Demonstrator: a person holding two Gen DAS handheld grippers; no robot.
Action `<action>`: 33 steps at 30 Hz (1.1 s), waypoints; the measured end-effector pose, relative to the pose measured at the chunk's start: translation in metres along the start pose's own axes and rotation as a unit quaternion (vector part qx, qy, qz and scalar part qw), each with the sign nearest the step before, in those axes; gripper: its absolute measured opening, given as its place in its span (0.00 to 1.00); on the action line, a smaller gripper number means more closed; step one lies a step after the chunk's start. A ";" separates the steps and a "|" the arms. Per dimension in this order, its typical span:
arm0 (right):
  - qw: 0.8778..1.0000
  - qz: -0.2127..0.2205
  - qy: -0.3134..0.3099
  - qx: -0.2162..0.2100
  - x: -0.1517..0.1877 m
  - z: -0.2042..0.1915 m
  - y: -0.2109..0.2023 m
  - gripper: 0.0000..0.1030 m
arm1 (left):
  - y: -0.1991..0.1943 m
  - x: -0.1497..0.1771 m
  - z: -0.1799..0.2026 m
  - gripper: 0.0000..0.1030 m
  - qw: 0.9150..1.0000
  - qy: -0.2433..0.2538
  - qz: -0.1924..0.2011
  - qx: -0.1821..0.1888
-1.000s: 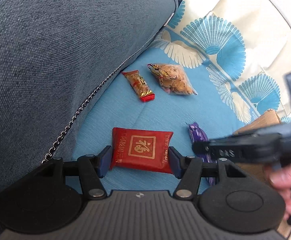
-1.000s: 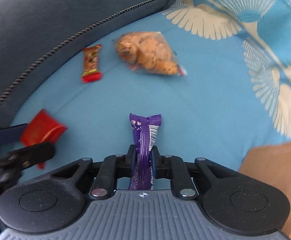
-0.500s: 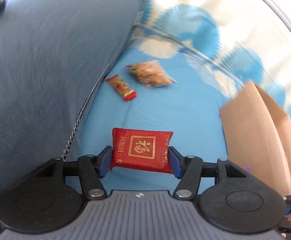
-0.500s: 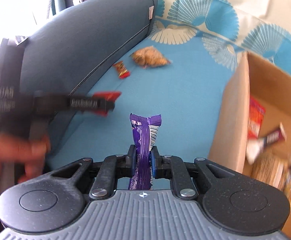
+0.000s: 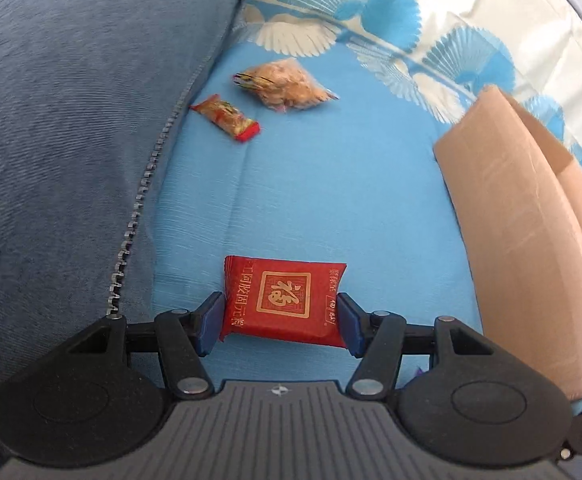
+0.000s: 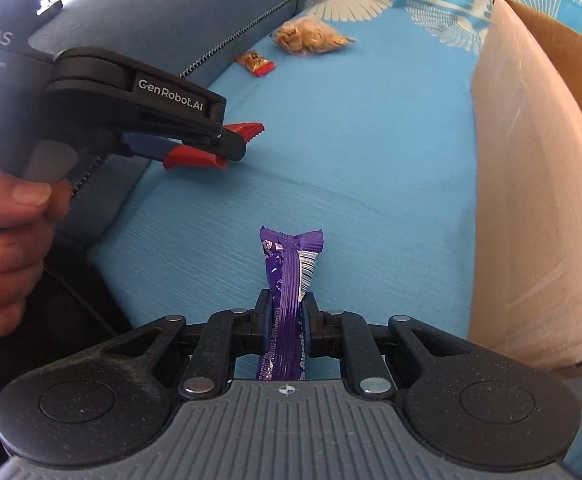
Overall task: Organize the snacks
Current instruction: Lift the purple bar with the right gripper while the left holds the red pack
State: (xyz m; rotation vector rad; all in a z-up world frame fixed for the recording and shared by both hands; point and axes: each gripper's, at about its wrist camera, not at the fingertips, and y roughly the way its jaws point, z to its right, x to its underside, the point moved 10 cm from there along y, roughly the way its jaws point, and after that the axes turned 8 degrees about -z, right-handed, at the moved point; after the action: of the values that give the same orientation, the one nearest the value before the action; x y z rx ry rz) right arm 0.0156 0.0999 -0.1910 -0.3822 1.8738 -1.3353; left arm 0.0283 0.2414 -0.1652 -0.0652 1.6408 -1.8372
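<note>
Wrappers are the concern here: both held snacks look light, thin and a little slippery, so a firm pinch across the body seems wiser than a hold on the crimped ends. The left gripper (image 5: 281, 322) is clamped on the red packet (image 5: 285, 300), its pads pressing the two short sides; the packet is flat and soft and may bend. The right gripper (image 6: 287, 322) is closed tightly on the purple bar (image 6: 289, 280), which stands up between the pads. Both hang above the blue cushion (image 5: 331, 200), beside the cardboard box (image 6: 531, 200). A small orange bar (image 5: 227, 118) and a clear bag of biscuits (image 5: 285, 86) lie far off; the biscuits look fragile.
</note>
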 end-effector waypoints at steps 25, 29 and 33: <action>1.000 0.001 -0.019 0.002 0.001 -0.007 0.004 0.18 | 0.011 -0.006 -0.002 0.81 0.999 0.010 -0.013 -0.041; 1.000 0.001 -0.021 0.002 0.001 -0.007 0.004 0.18 | 0.010 -0.009 -0.001 0.83 0.998 0.022 0.007 -0.064; 1.000 0.001 -0.021 0.003 0.002 -0.008 0.005 0.18 | 0.018 -0.008 -0.001 0.86 0.997 0.025 -0.012 -0.066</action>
State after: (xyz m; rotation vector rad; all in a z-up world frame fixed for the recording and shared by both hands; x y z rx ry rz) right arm 0.0097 0.1063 -0.1952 -0.4031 1.8350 -1.3209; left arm 0.0423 0.2467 -0.1786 -0.0973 1.8033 -1.7594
